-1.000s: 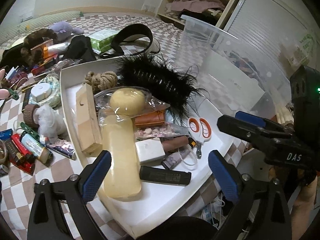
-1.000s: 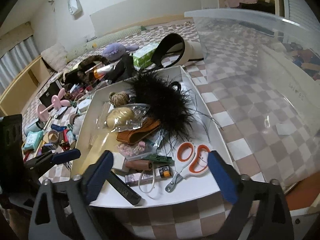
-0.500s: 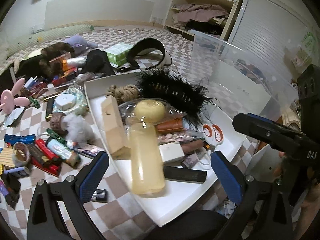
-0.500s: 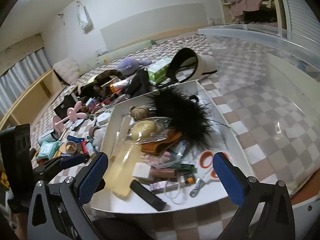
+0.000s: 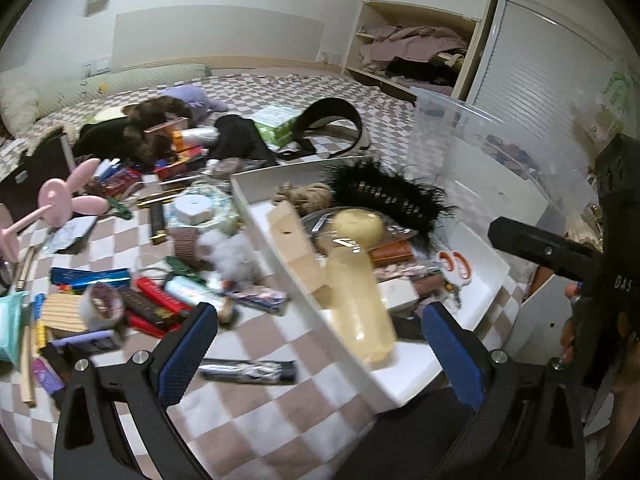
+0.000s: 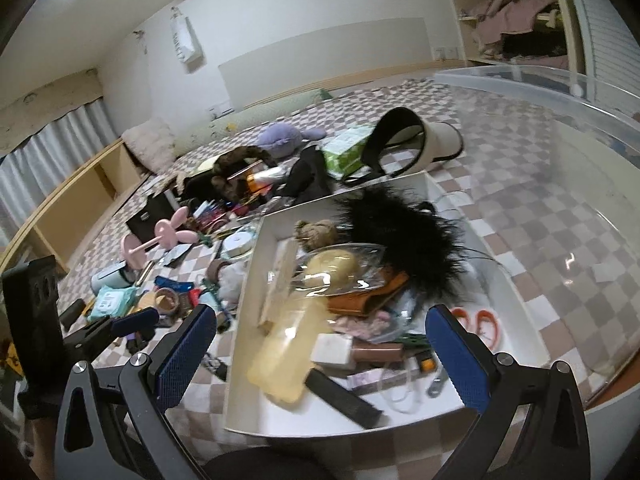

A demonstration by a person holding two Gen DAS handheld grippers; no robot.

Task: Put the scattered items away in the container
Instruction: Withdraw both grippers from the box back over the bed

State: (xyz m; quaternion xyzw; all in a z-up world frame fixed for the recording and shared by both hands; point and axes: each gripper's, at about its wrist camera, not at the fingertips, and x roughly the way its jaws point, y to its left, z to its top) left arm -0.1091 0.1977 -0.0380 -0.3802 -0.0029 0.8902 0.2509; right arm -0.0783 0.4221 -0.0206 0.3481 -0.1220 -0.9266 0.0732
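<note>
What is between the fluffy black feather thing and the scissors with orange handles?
In the right wrist view, a brown leather pouch lies between the black feather piece and the scissors, inside the white tray.

Left claw (image 5: 320, 344) gapes empty above white tray (image 5: 408, 376) and black remote (image 5: 248, 370) on checkered cloth (image 5: 248, 420)

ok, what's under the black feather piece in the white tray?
The black feather piece overlaps a brown leather item and a clear plastic bag in the white tray. Anything directly beneath the feathers is covered.
</note>
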